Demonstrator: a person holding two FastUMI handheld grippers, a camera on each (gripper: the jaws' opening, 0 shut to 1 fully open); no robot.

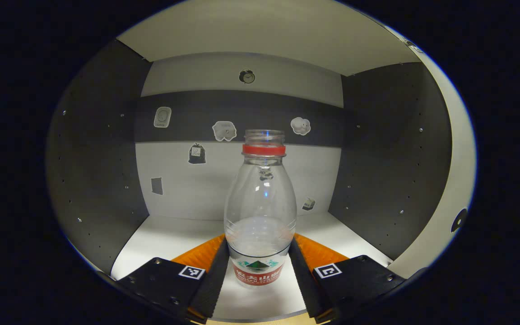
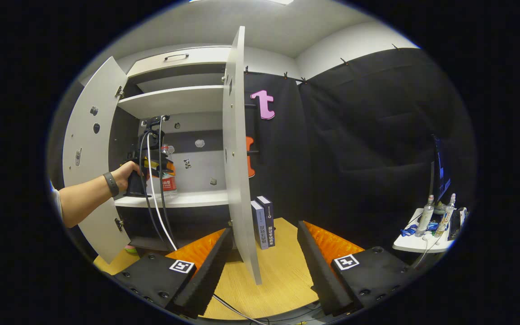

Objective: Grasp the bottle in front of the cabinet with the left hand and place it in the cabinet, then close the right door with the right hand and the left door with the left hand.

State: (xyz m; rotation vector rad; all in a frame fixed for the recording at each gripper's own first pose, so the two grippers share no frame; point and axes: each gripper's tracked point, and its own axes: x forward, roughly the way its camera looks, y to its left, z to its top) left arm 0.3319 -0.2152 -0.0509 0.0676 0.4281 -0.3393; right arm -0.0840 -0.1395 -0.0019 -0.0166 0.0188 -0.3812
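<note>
Left gripper view: bottle (image 1: 260,212) upright inside cabinet (image 1: 97,180).

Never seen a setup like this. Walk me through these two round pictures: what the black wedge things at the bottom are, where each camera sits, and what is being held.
There is no robot here. A person holds a two-finger tool in each hand, and a fisheye camera rides on each one, looking along its fingers; those are the wedges at the bottom.

The left gripper view looks into the cabinet. The left tool has a clear, capless bottle standing upright between its fingers on the white shelf. The fingers flank the bottle closely, but I cannot tell if they press on it.

The right gripper view looks from outside. The right tool is open and holds nothing; the edge of the open right door stands between its fingers. Farther left you see the person's hand holding the left tool inside the cabinet, beside the open left door.
</note>
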